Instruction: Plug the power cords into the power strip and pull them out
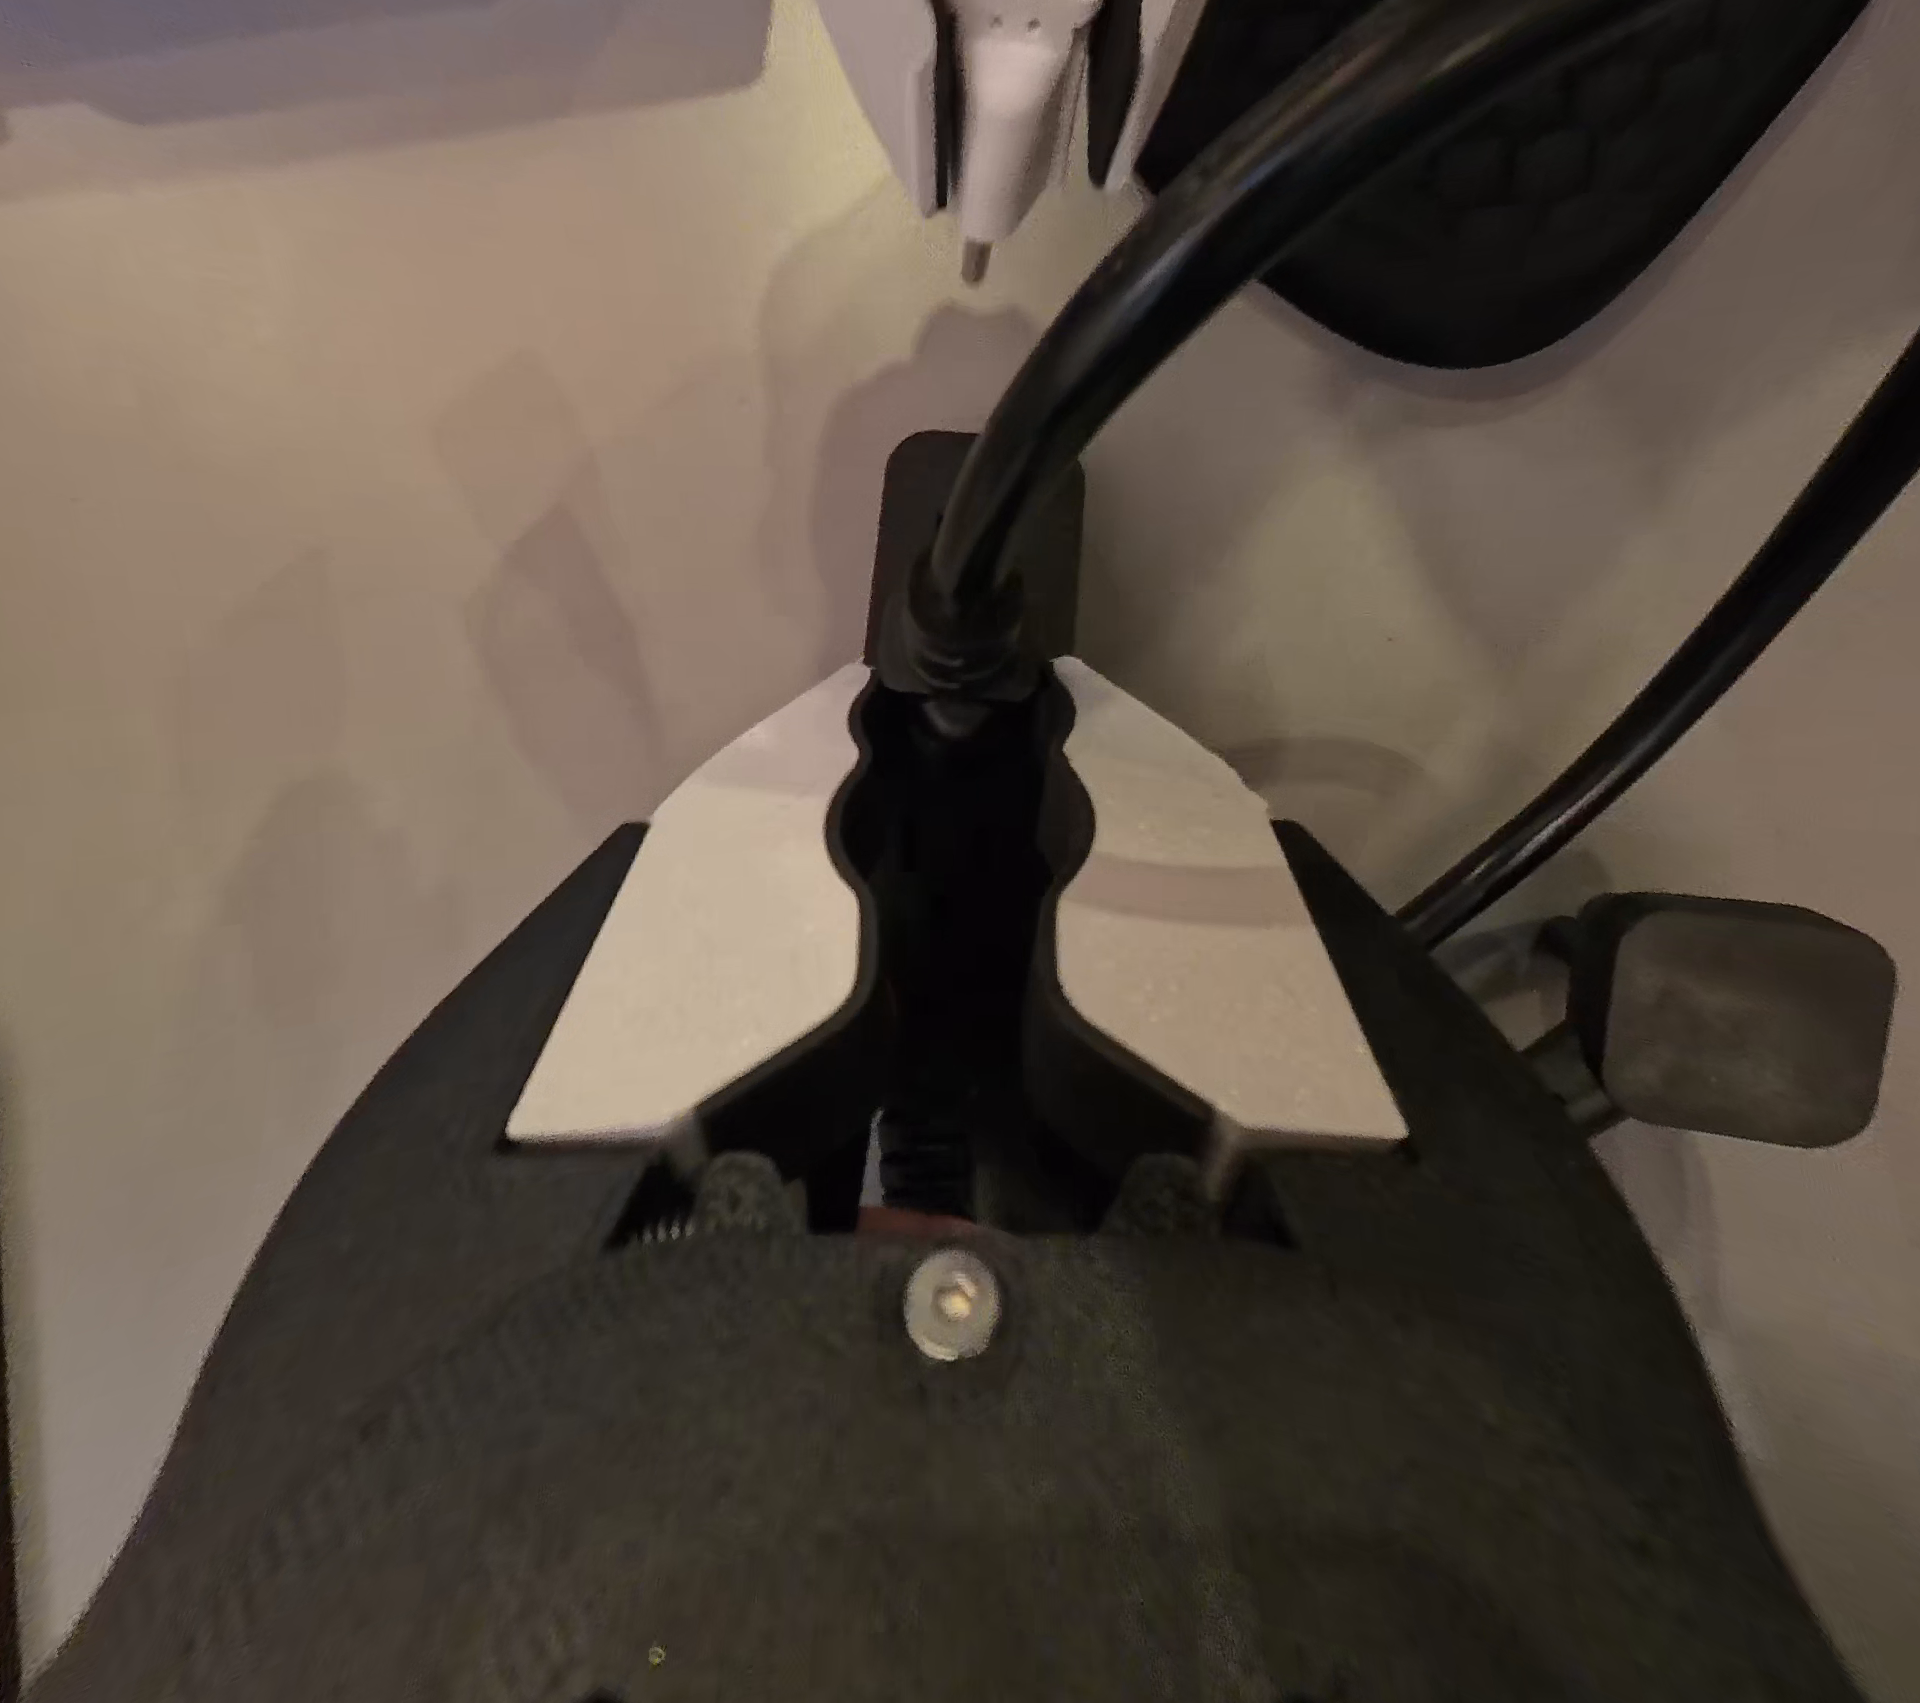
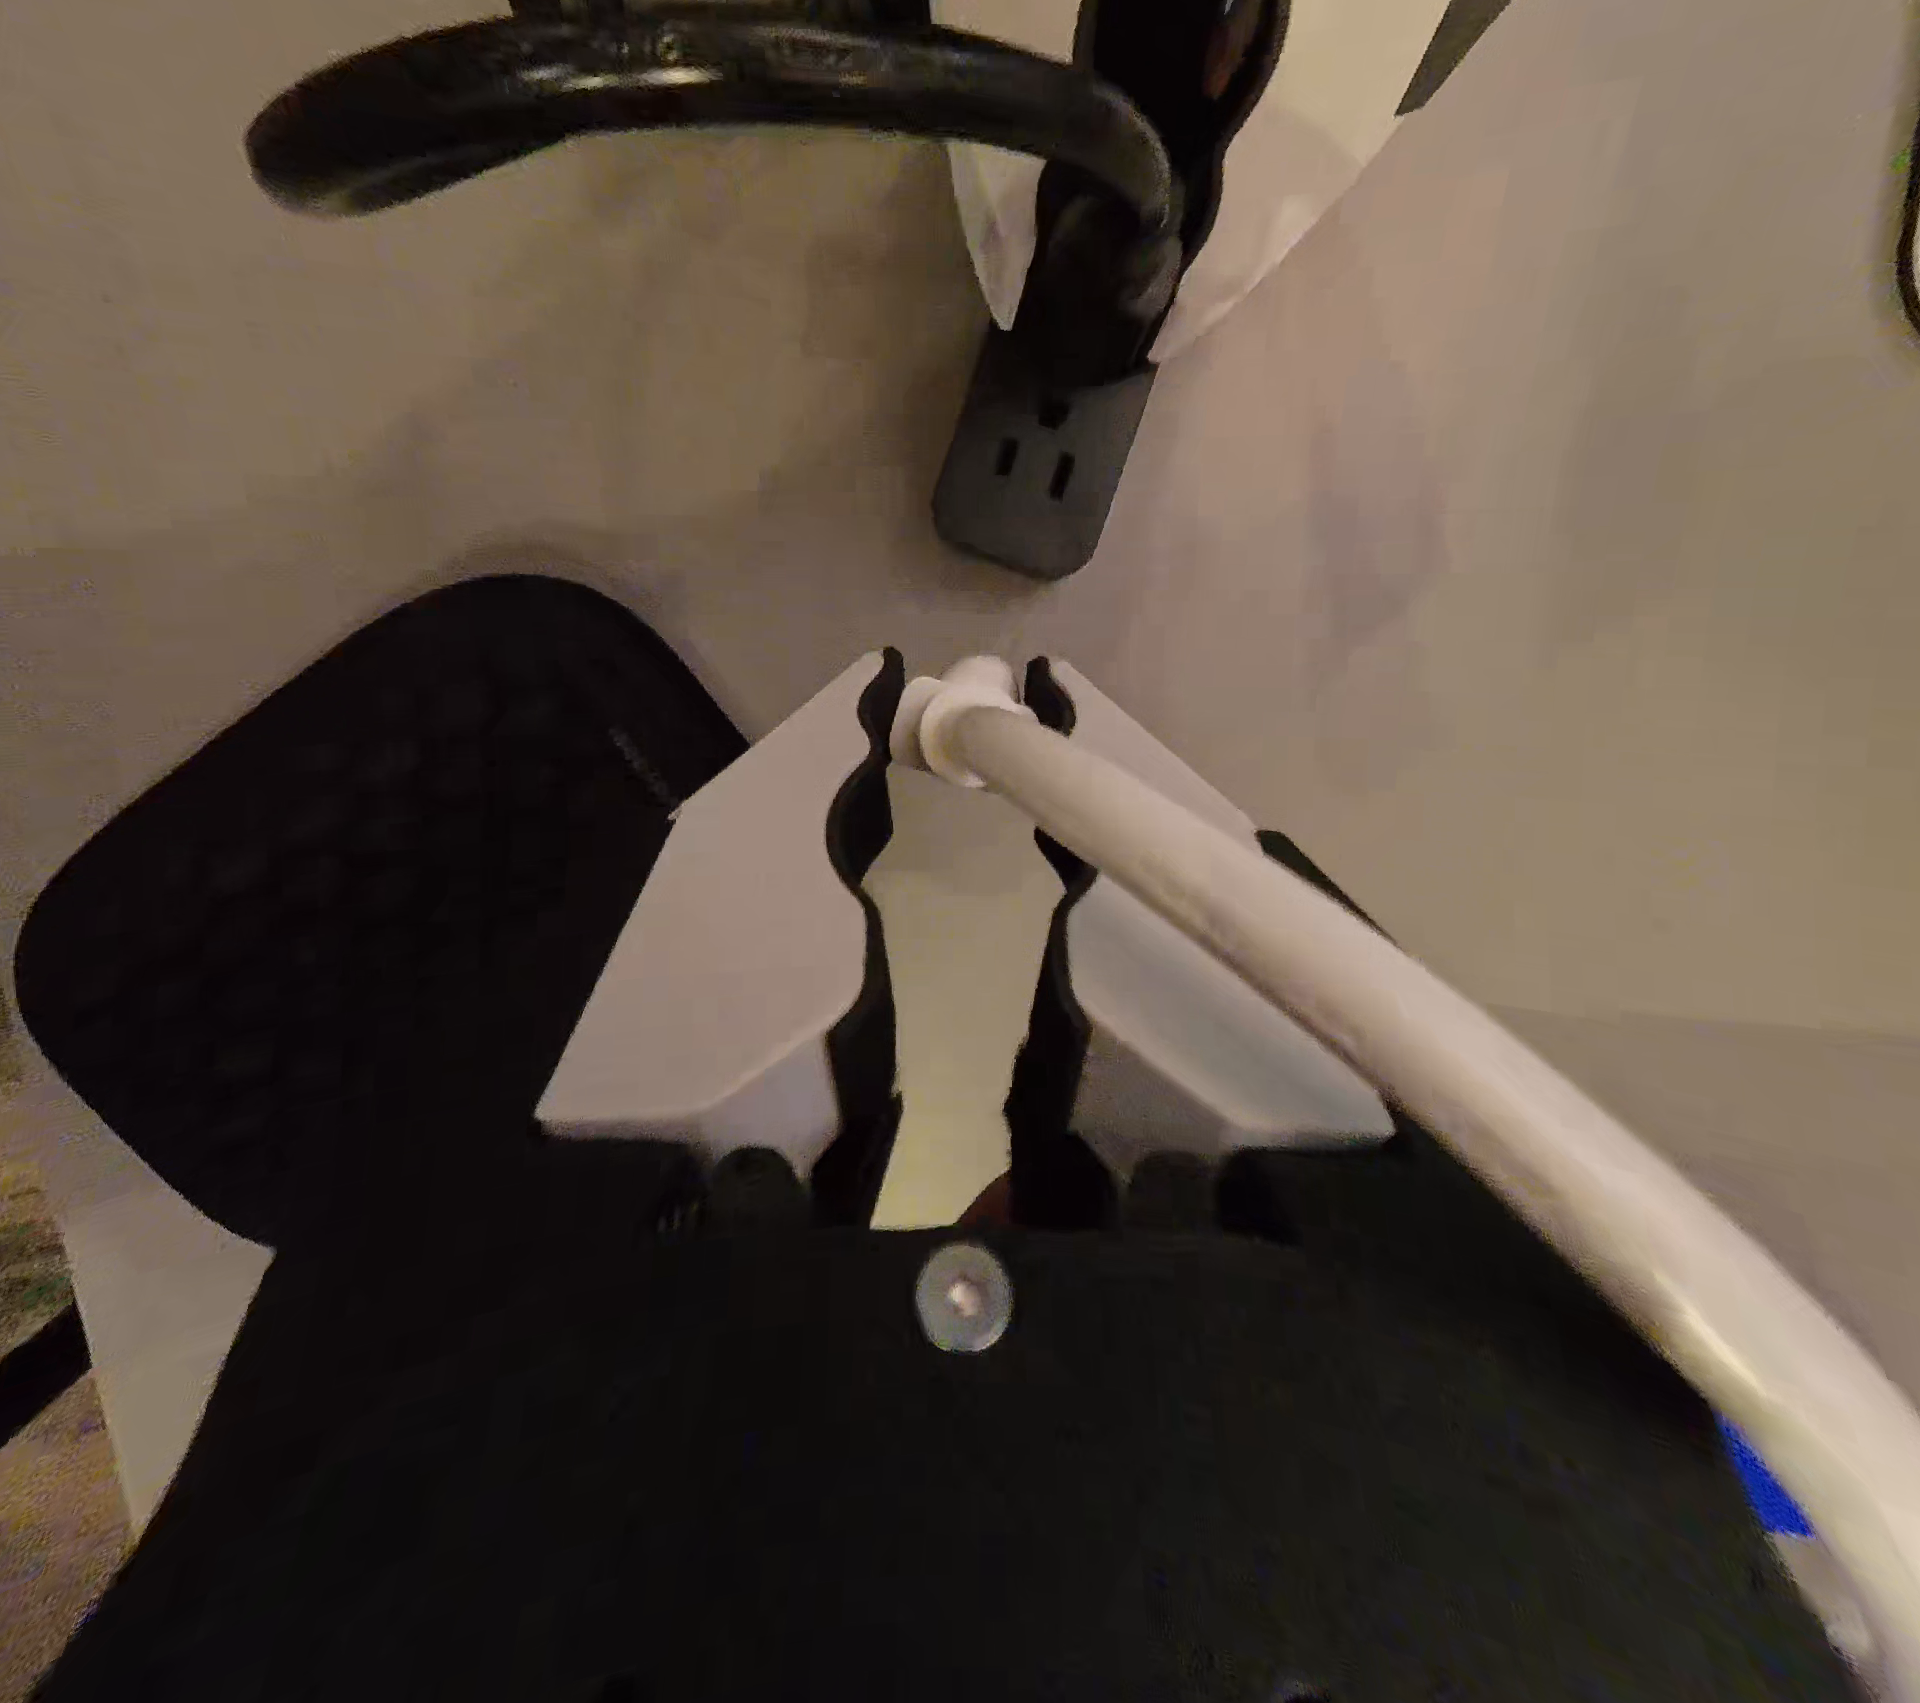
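We see two matching tools: the left gripper (image 1: pixel 961 677) and the right gripper (image 2: pixel 961 697) each have a broad matte black, textured body with one silver screw set at its centre. From each body run two pale grey angular fingers (image 1: pixel 748 905), their jaws lined with wavy black pads (image 2: pixel 862 822).

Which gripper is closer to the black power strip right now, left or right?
Left. The left gripper is right over the power strip, shut on the black plug at it. The right gripper holds the white plug off the strip's free end, apart from it.
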